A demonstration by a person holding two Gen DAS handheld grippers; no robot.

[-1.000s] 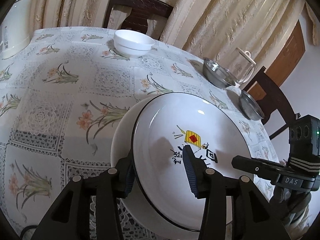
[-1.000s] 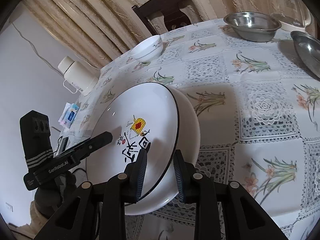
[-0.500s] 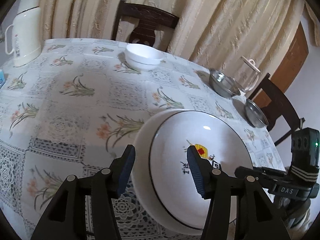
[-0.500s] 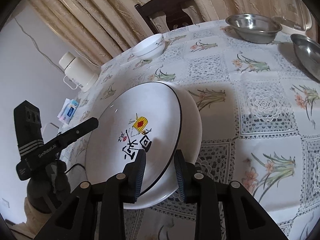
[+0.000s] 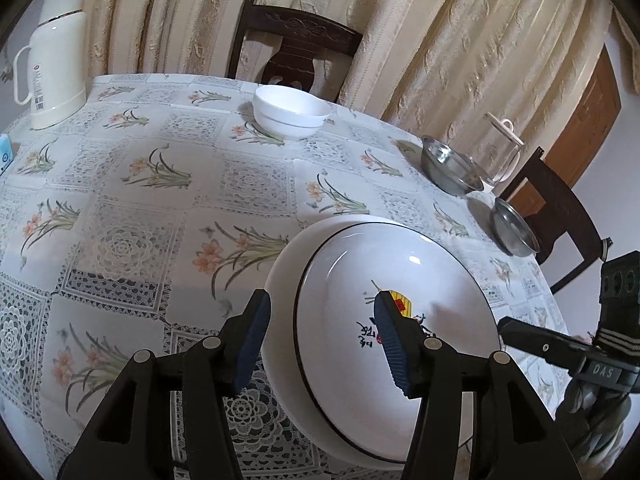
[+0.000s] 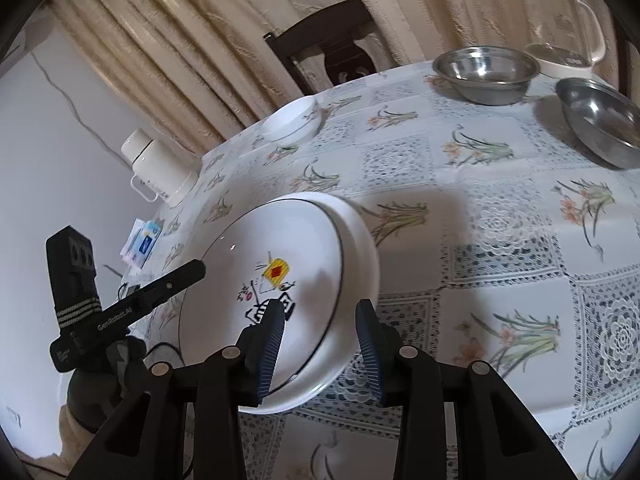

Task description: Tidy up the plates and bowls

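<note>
The left tool [image 5: 322, 334] stands wide, its blue ribbed pads spread to either side of the near rim of the stacked plates and gripping nothing; its right pad covers part of the painted motif, so the black characters there cannot be read in full. Between and just ahead of its fingers lies the black-rimmed plate [image 5: 396, 312] with a yellow and red picture, resting on a plain white plate [image 5: 282, 280] of which only a crescent shows on the left side; the stack sits at the near edge of the surface [image 5: 132, 240], and its nearest rim is hidden behind the tool's black arms. The right tool [image 6: 320, 344] is likewise wide and empty, its pads astride the rim of the same stack, the lower plate's edge slightly blurred. Far ahead of the left tool stand nested white bowls [image 5: 291, 112], how many is hard to tell. Ahead and to its right are a steel bowl [image 5: 452, 170] and a second steel bowl [image 5: 514, 232], seen nearly edge-on, with a glass kettle [image 5: 502, 152] partly hidden behind the first. Far to its left stands a cream thermos [image 5: 54, 56], and a blue packet [image 5: 6, 156] is cut off at the frame's edge. A dark chair [image 5: 296, 48] stands before the curtain beyond the surface
</note>
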